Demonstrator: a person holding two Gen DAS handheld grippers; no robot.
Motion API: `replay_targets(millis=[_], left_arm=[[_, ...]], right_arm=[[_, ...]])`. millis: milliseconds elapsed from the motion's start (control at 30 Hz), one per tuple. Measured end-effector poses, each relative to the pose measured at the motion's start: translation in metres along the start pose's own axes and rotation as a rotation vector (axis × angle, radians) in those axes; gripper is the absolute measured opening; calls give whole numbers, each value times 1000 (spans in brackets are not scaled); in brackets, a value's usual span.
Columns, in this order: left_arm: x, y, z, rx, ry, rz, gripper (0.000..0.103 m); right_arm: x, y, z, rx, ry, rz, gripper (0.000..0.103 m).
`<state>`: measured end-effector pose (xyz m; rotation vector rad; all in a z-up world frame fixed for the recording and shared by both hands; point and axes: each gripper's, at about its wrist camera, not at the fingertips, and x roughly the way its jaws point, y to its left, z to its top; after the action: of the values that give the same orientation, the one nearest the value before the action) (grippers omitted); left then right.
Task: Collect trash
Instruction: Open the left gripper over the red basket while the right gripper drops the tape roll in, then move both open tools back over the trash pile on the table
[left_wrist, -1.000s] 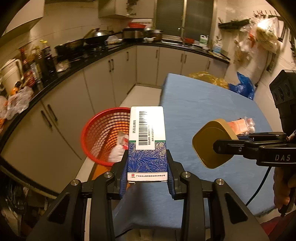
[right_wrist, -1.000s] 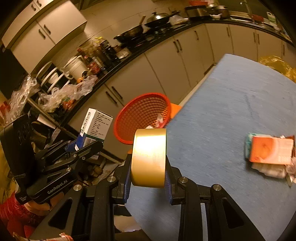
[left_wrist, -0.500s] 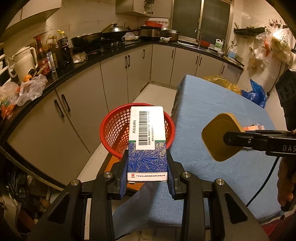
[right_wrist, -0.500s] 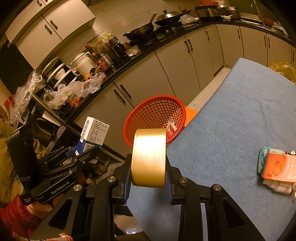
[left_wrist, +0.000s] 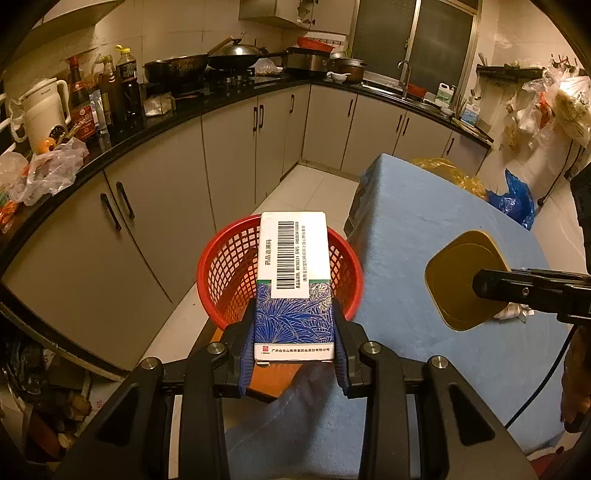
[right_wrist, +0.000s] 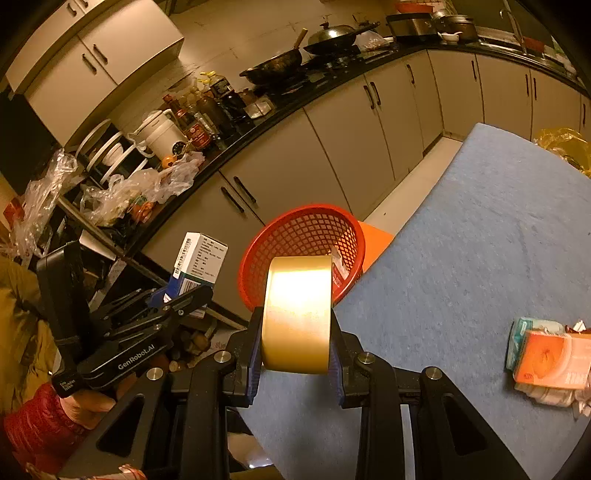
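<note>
My left gripper is shut on a blue-and-white medicine box with a barcode, held over the near rim of the red mesh basket. The box and left gripper also show in the right wrist view, left of the basket. My right gripper is shut on a flat gold tin, held on edge above the table's left edge, just short of the basket. From the left wrist view the tin hangs over the blue table. Some white and red trash lies inside the basket.
An orange packet on a pile of wrappers lies on the blue table at the right. The basket stands on an orange stool between the table and grey cabinets. A yellow bag sits at the table's far end.
Both grippers have moved left toward the basket with their loads; the basket now lies straight behind the box, and the tin is closer to the table's edge.
</note>
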<state>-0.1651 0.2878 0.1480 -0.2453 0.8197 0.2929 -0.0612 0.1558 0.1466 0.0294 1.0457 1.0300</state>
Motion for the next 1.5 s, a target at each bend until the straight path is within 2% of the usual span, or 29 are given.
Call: replay_targets(millis=[433, 767, 867, 900, 967, 1233, 1500], left_arm=[[43, 18, 23, 33, 46, -36, 33], [76, 40, 32, 43, 92, -50, 33], [80, 44, 33, 45, 101, -62, 33], [81, 45, 33, 44, 103, -65, 34], [81, 47, 34, 39, 102, -72, 39], [70, 51, 35, 11, 82, -76, 42], [45, 31, 25, 1, 58, -84, 47]], right_arm=[[50, 3, 45, 43, 20, -31, 32], [99, -1, 62, 84, 60, -55, 32], [107, -1, 66, 93, 64, -68, 33], [109, -2, 67, 99, 66, -70, 41], [108, -2, 70, 109, 51, -72, 49], [86, -1, 68, 129, 9, -78, 54], [40, -3, 29, 97, -35, -135, 58]])
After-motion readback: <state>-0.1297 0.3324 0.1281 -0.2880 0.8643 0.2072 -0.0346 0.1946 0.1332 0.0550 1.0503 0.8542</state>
